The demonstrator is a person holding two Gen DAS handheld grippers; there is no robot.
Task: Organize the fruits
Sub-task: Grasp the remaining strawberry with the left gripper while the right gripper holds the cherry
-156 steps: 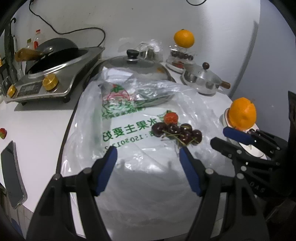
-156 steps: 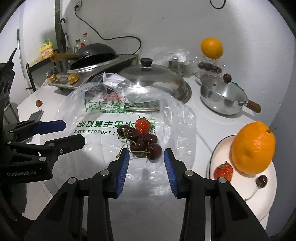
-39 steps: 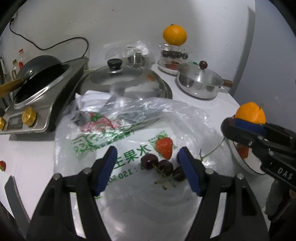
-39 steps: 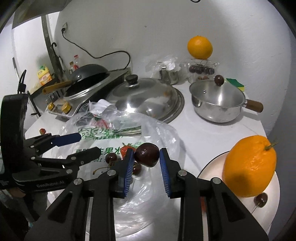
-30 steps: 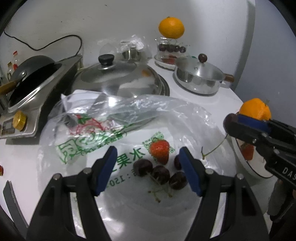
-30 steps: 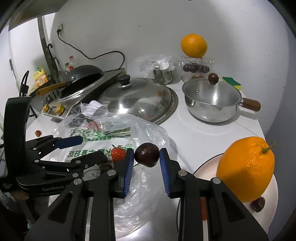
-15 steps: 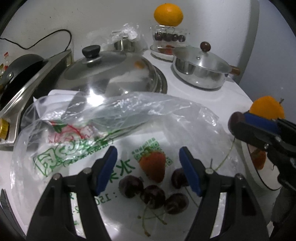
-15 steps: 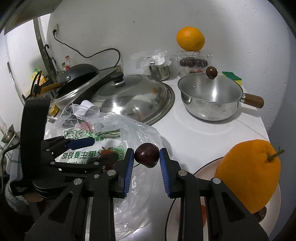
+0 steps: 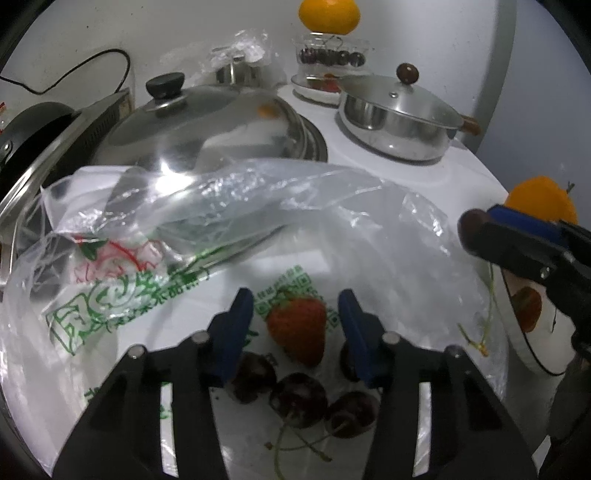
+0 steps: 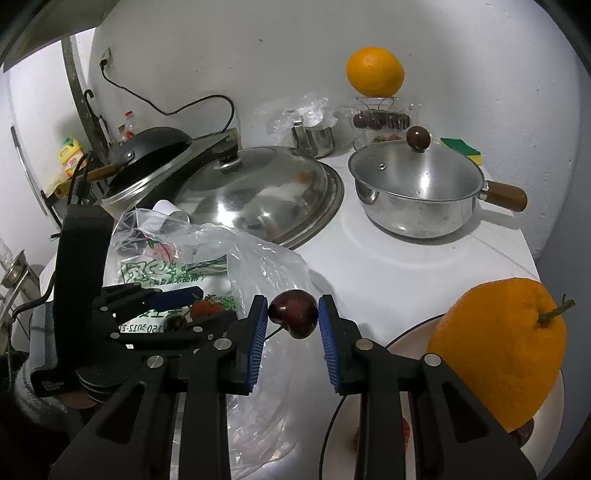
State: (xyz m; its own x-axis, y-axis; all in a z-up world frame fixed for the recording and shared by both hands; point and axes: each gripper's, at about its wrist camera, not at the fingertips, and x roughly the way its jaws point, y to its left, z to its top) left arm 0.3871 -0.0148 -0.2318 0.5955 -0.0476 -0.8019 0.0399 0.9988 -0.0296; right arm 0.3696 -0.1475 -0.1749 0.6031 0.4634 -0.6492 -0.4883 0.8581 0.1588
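Observation:
A red strawberry point(image 9: 297, 332) lies on a clear printed plastic bag point(image 9: 147, 295), with several dark cherries point(image 9: 297, 395) just in front of it. My left gripper point(image 9: 295, 314) straddles the strawberry and its jaws are closing; a thin gap shows on each side of the fruit. My right gripper point(image 10: 291, 317) is shut on a dark cherry point(image 10: 293, 314), held in the air beside a white plate point(image 10: 413, 334) that carries a large orange point(image 10: 495, 350). The left wrist view shows that gripper point(image 9: 476, 225) at the right edge, with the cherry's stem hanging below.
A big steel pan lid point(image 9: 207, 125) sits behind the bag and a lidded saucepan point(image 9: 395, 118) at back right. Another orange point(image 9: 328, 14) rests on a clear box of cherries by the wall. A black wok point(image 10: 147, 155) on a cooker stands at left.
My left gripper has come down and forward over the strawberry and its jaws have narrowed around it. The right gripper still holds the cherry and has hardly moved.

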